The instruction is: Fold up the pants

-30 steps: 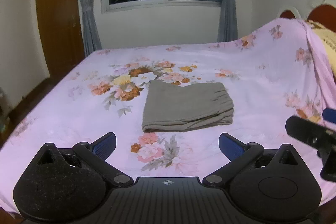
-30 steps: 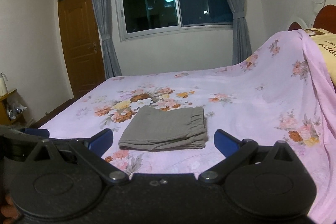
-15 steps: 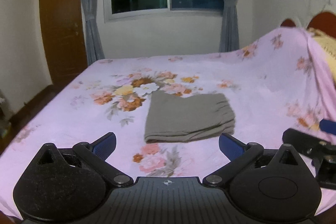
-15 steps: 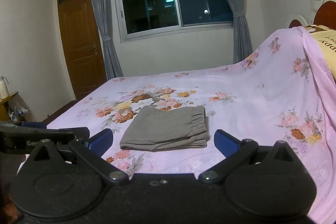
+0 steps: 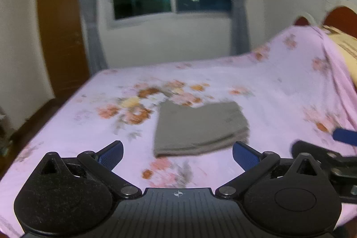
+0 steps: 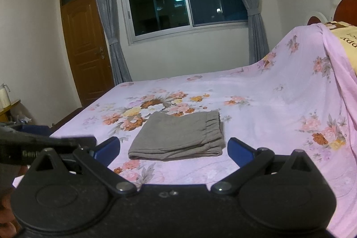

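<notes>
Folded pants lie on floral bedsheet.

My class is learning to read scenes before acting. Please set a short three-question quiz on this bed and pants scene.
1. True or false: the pants lie folded on the bedsheet.
2. Which gripper holds the pants? A left gripper B right gripper C neither
3. Fill in: the waistband is on the pants' ____ side in the right wrist view.

Key: 1 true; 2 C, both are open and short of the pants; 3 right.
</notes>
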A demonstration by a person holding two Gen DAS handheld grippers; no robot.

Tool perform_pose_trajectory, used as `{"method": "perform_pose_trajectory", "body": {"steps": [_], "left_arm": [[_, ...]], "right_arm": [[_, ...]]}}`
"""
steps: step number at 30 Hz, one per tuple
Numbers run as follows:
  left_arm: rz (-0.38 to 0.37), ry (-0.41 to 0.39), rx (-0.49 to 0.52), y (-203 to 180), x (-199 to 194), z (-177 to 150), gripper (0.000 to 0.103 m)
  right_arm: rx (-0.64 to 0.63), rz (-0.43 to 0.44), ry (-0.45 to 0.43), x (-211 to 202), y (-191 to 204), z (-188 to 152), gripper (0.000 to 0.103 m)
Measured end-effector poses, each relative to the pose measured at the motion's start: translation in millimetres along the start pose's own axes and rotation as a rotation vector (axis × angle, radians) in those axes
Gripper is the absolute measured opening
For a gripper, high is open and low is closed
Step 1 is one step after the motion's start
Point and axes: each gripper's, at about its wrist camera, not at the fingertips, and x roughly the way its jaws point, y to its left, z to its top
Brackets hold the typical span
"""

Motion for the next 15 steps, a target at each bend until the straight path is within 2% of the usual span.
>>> {"method": "perform_pose_trajectory", "body": {"steps": [5,15], "left_arm": [[0.01,-0.001,-0.033,7,6,0,0.103],[0.017,0.017,-0.016,4,14,-2,0.103]], "right_arm": [[-0.001,-0.007,0.003,1,-1,0,0.103],[-0.004,-0.004,0.011,7,1,0,0.103]]}}
